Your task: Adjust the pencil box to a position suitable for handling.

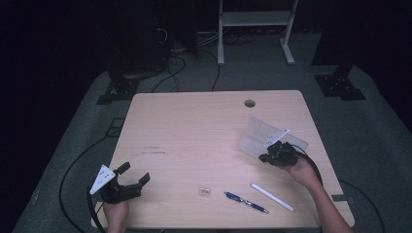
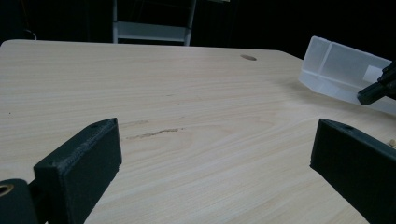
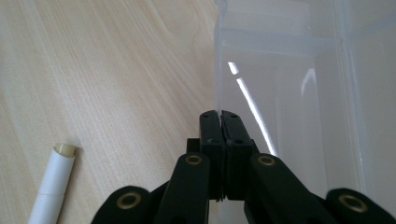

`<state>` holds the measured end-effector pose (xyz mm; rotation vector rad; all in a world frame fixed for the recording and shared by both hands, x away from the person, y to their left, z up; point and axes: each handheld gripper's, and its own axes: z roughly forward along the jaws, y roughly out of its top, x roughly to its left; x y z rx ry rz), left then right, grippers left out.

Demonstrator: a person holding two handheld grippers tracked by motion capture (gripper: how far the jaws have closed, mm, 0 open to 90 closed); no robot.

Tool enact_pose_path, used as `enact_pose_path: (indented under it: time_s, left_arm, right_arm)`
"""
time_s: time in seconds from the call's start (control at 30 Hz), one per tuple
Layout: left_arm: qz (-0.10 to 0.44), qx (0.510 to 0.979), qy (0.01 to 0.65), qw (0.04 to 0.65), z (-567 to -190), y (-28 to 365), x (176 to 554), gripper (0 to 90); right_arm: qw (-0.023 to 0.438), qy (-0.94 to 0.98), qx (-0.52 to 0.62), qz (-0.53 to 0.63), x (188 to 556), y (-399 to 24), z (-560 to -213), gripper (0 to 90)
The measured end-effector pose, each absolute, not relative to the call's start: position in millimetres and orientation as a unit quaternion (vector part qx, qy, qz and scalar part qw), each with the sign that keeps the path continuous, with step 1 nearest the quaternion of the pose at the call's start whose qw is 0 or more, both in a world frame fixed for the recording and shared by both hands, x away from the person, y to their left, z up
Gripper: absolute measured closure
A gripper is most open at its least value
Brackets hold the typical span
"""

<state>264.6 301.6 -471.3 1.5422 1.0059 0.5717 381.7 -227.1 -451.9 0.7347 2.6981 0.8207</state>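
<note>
A clear plastic box (image 1: pixel 256 135) with inner dividers lies at the right of the wooden table (image 1: pixel 194 131). My right gripper (image 1: pixel 266 157) is at its near edge, and in the right gripper view its jaws (image 3: pixel 219 115) are pressed together on the thin side wall of the box (image 3: pixel 280 93). My left gripper (image 1: pixel 134 173) rests near the table's front left corner, open, with nothing between its jaws (image 2: pixel 217 140). The left gripper view also has the box (image 2: pixel 336 70) far right, with the right gripper (image 2: pixel 376 91) on it.
A blue pen (image 1: pixel 246 202) and a white pen (image 1: pixel 272 197) lie near the front edge, right of centre. A small tan piece (image 1: pixel 205 191) sits left of them. The white pen (image 3: pixel 51 186) is just beside the right gripper. A cable hole (image 1: pixel 249 103) is at the back.
</note>
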Motion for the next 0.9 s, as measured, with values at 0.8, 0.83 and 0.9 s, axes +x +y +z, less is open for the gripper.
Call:
enact_pose_path:
  time_s: [0.8, 0.83, 0.9]
  left_arm:
    - [0.24, 0.651, 0.433, 0.575, -471, 304, 264, 1.1]
    - [0.241, 0.652, 0.433, 0.575, -471, 304, 264, 1.1]
    - [0.24, 0.652, 0.433, 0.575, -471, 304, 264, 1.1]
  right_arm:
    - [0.123, 0.922, 0.192, 0.312, 376, -187, -413, 87.9]
    - [0.122, 0.923, 0.19, 0.312, 376, -185, -413, 88.0]
    - [0.12, 0.924, 0.185, 0.311, 377, -182, -414, 88.0]
